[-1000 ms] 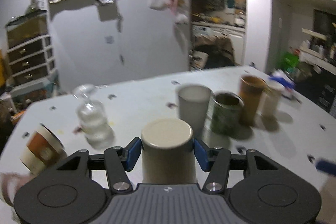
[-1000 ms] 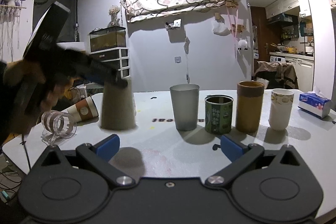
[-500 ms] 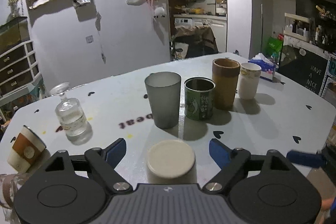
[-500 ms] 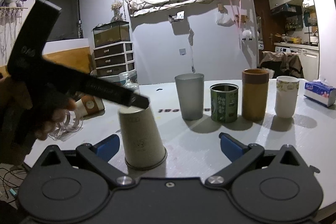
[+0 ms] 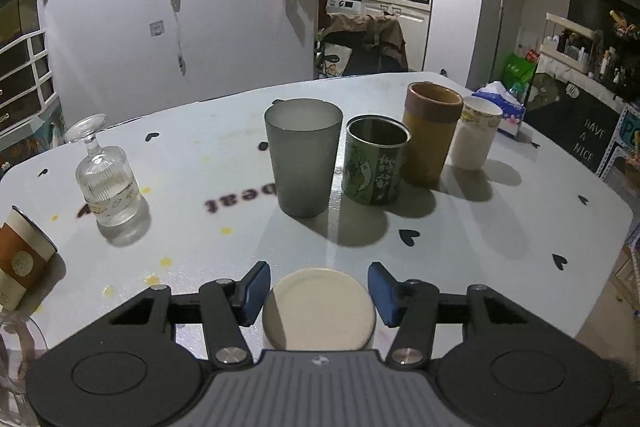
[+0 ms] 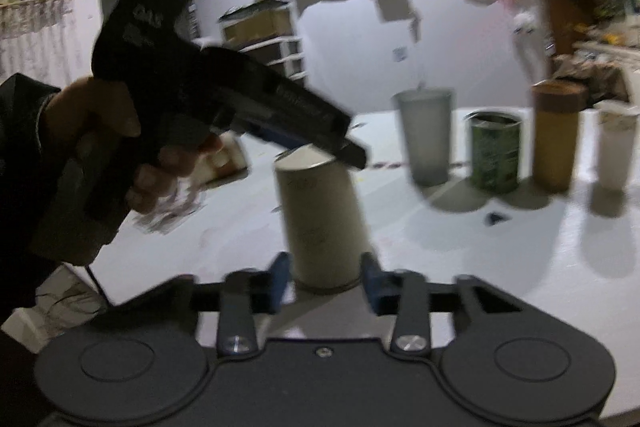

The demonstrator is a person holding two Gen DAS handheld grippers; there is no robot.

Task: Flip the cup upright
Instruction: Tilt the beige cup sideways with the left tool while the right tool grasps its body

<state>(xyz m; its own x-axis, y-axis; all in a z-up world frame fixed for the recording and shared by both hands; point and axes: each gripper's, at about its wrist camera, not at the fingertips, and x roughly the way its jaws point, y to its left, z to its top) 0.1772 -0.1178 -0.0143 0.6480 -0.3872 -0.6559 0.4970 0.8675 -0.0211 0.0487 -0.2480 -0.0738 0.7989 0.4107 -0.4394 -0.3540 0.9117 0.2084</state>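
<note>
A beige cup stands upside down on the white table, near its front edge. In the left wrist view I see its flat base from above. My left gripper is open, its blue pads level with the base on either side and just clear of it. My right gripper is open, low on the table, with its pads on either side of the cup's rim end, a small gap on each side. The left gripper also shows in the right wrist view, over the cup's top.
Behind the cup stands a row: a grey tumbler, a green tin, a brown cup and a white paper cup. An upside-down glass and a tipped coffee cup are at the left. A tissue pack lies at the far right.
The left gripper let go of the beige cup and opened, then narrowed beside its top. The right gripper moved in toward the cup and narrowed around its lower end.
</note>
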